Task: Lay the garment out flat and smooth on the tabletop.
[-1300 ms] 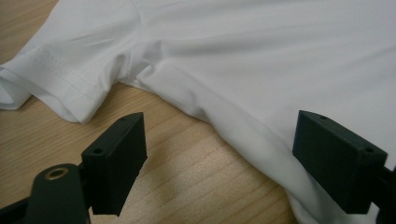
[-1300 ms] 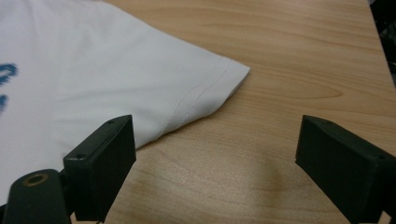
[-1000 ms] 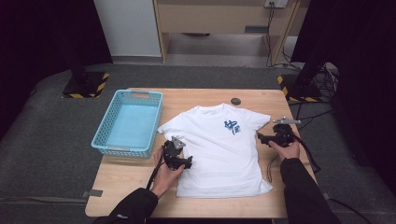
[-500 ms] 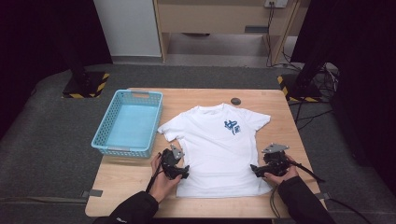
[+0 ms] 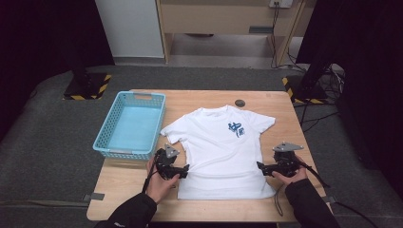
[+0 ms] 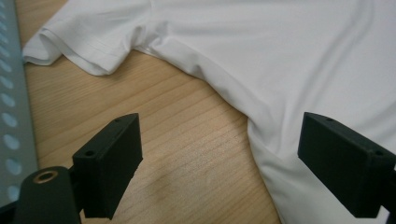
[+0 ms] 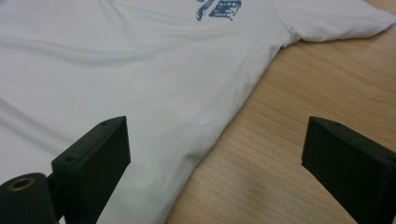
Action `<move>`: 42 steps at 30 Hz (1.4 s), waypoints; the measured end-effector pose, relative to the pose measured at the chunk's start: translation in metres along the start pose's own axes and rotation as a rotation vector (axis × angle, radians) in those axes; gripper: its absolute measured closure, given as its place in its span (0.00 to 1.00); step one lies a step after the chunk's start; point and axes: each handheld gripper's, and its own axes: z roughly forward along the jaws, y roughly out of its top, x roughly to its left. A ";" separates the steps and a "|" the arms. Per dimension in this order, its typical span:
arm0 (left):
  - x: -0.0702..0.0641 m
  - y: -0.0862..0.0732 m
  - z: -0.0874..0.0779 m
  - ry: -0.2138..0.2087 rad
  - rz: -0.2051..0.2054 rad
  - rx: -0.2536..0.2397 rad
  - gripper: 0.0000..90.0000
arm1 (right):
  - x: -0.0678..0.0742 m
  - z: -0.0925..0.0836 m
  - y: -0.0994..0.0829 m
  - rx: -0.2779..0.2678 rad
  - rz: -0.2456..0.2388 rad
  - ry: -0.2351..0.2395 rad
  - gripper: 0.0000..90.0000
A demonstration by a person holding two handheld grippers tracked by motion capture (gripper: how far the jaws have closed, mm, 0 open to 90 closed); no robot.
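2 grippers flank the white T-shirt, which lies flat and face up on the table, right of the blue basket (empty). Left gripper and right gripper both stand with jaws wide apart, each straddling a side seam near the hem. Judged: no fold made, nothing gripped; all handling remains.

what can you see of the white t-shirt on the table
The white t-shirt lies flat, front up, on the wooden table, collar away from the person, short sleeves spread. Soft knit, mild wrinkles, small blue chest print. The open left gripper and right gripper flank its lower side edges.
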 end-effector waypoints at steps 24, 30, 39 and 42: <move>0.015 -0.042 -0.033 0.025 0.029 0.067 0.10 | 0.002 -0.007 -0.020 0.017 -0.014 0.013 0.09; 0.027 -0.047 -0.037 0.048 -0.013 0.077 0.09 | -0.003 -0.005 -0.022 0.028 0.006 0.010 0.07; 0.045 -0.054 -0.043 0.056 -0.058 0.088 0.08 | -0.027 -0.002 -0.026 0.010 0.090 -0.013 0.06; 0.054 -0.056 -0.045 0.063 -0.062 0.078 0.08 | -0.034 -0.002 -0.028 0.012 0.112 -0.020 0.06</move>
